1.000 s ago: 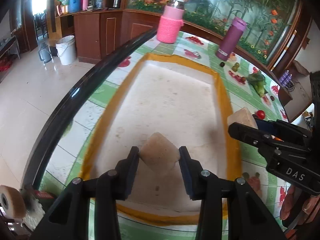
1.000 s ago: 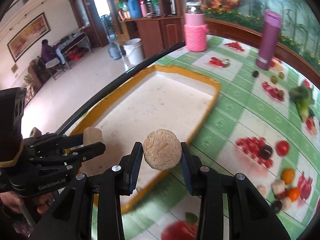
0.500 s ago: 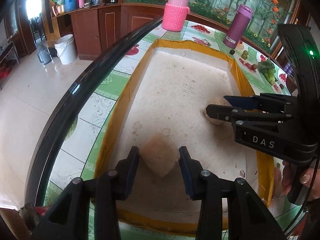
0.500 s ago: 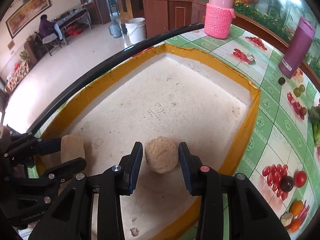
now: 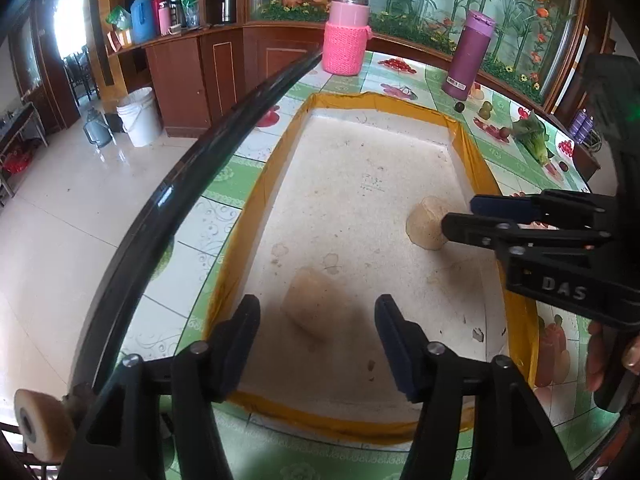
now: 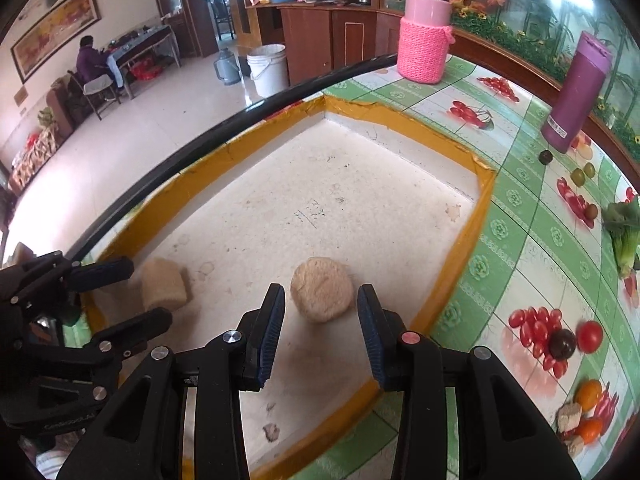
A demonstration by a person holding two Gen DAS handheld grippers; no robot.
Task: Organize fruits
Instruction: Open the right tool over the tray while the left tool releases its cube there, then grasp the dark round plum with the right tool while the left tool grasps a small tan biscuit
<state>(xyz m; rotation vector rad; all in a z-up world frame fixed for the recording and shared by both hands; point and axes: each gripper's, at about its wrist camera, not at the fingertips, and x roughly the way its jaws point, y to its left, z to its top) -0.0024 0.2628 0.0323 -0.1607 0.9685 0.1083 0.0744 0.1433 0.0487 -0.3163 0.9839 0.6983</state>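
Tray edges: the tray (image 5: pixel 256 216) is a shallow rectangle with a yellow taped rim on all 4 sides; its left rim runs near the table's dark edge (image 5: pixel 192 168).
Open room: most of the tray floor, from the middle to the far rim, is bare; some crumbs and stains lie near the right rim.
Left gripper (image 5: pixel 318 334): fingers spread wide, holding nothing; the block-shaped piece (image 5: pixel 312 304) lies on the tray floor between them, touching neither pad.
Right gripper (image 6: pixel 322 320): fingers apart, holding nothing; the round piece (image 6: pixel 322 294) lies on the tray floor just ahead of the tips, clear of both pads.
Piece positions: both tan pieces sit at the near end of the tray, block to the left, round to the right, apart from each other.
Table surface: green checked cloth (image 6: pixel 516 240) printed with fruit, right of the tray.
Far objects: pink knit-covered jar (image 5: pixel 346 34) and purple bottle (image 5: pixel 468 54) stand beyond the far rim; small fruits (image 6: pixel 578 176) and a leafy vegetable (image 6: pixel 626 236) lie far right.
Room: pale tiled floor (image 5: pixel 60 220) at left, with a white bucket (image 5: pixel 140 116) by wooden cabinets.
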